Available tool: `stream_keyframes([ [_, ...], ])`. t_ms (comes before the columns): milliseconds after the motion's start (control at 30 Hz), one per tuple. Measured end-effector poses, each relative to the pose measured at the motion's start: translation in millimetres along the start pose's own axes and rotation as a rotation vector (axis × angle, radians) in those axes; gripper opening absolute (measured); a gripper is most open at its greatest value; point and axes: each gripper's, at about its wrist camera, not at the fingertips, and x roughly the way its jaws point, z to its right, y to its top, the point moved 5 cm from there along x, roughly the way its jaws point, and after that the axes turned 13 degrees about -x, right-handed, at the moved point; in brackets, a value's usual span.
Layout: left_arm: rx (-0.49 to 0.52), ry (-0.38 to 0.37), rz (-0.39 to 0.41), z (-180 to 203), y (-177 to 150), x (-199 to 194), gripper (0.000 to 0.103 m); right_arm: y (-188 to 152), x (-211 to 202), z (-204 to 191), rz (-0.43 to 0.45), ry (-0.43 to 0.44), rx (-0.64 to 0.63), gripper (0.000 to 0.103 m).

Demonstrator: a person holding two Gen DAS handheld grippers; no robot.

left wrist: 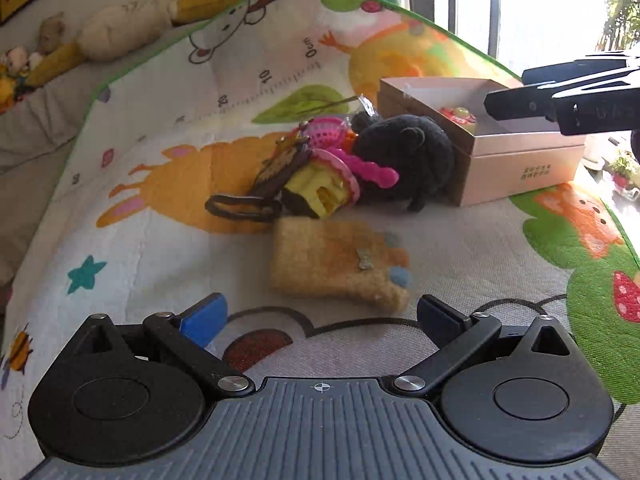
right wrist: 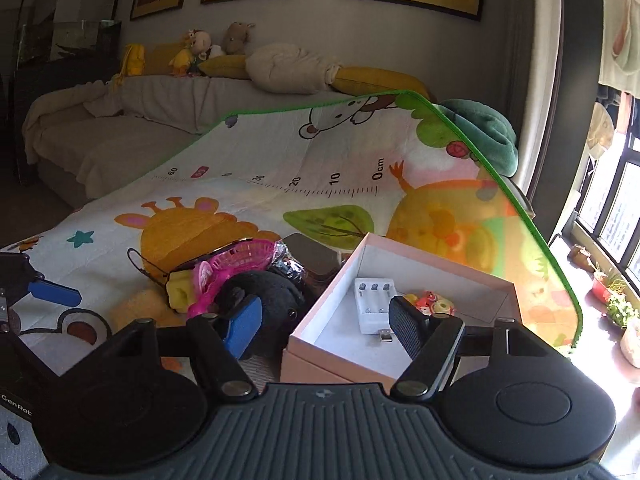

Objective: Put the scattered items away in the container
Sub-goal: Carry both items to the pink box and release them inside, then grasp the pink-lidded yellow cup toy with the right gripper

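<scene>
On the play mat lies a tan fuzzy mitten, just ahead of my left gripper, which is open wide and holds nothing. Behind the mitten is a heap: a brown strapped pouch, a yellow toy house, pink plastic toys and a black plush. The pink box stands at the right of the heap. My right gripper hovers open at the box near its front left corner, nothing between its pads. Inside lie a white battery charger and a small colourful toy.
A couch with cushions and plush toys runs behind the mat. A green blanket lies at the mat's far corner. Windows and potted plants are at the right. The left gripper's blue finger shows at the right wrist view's left edge.
</scene>
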Motion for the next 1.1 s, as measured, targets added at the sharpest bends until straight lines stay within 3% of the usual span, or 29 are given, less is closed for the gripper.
stream_keyframes([
  [100, -0.007, -0.018, 0.013, -4.1, -1.7, -12.6, 0.103, 11.0, 13.4, -37.9, -0.021, 0.061, -0.058, 0.048],
  [233, -0.039, -0.025, 0.037, -9.9, -7.0, -19.1, 0.103, 23.9, 44.5, -80.3, -0.026, 0.039, -0.204, 0.043],
  [300, -0.065, -0.014, 0.038, -13.8, -11.7, -19.5, 0.103, 27.9, 57.0, -90.7, -0.03, 0.043, -0.248, 0.034],
  [433, -0.129, -0.013, 0.028, -21.6, -18.9, -23.4, 0.103, 39.2, 75.0, -101.5, -0.021, 0.091, -0.274, 0.037],
  [500, -0.13, -0.011, 0.025, -22.1, -20.3, -25.5, 0.103, 41.7, 87.8, -107.4, -0.049, 0.106, -0.276, 0.053],
  [567, -0.121, -0.004, 0.028, -21.0, -21.4, -28.1, 0.103, 39.0, 100.8, -114.0, -0.079, 0.105, -0.287, 0.053],
  [633, -0.117, -0.002, 0.028, -18.9, -22.9, -31.4, 0.103, 36.2, 106.5, -117.4, -0.089, 0.076, -0.308, 0.044],
  [700, -0.106, -0.004, 0.032, -15.5, -24.5, -36.0, 0.103, 37.0, 96.3, -111.9, -0.069, 0.077, -0.276, 0.043],
  [867, -0.076, -0.014, 0.028, -4.5, -27.0, -37.0, 0.103, 26.2, 18.3, -80.5, 0.018, 0.132, -0.216, 0.043],
  [1000, -0.016, -0.041, 0.02, 12.4, -21.7, -24.7, 0.103, -21.2, -31.6, -55.0, -0.045, 0.098, -0.226, 0.043],
  [1100, 0.026, -0.035, 0.029, 23.2, -12.8, -11.7, 0.103, -59.8, -51.5, -43.8, -0.102, -0.013, -0.294, 0.043],
])
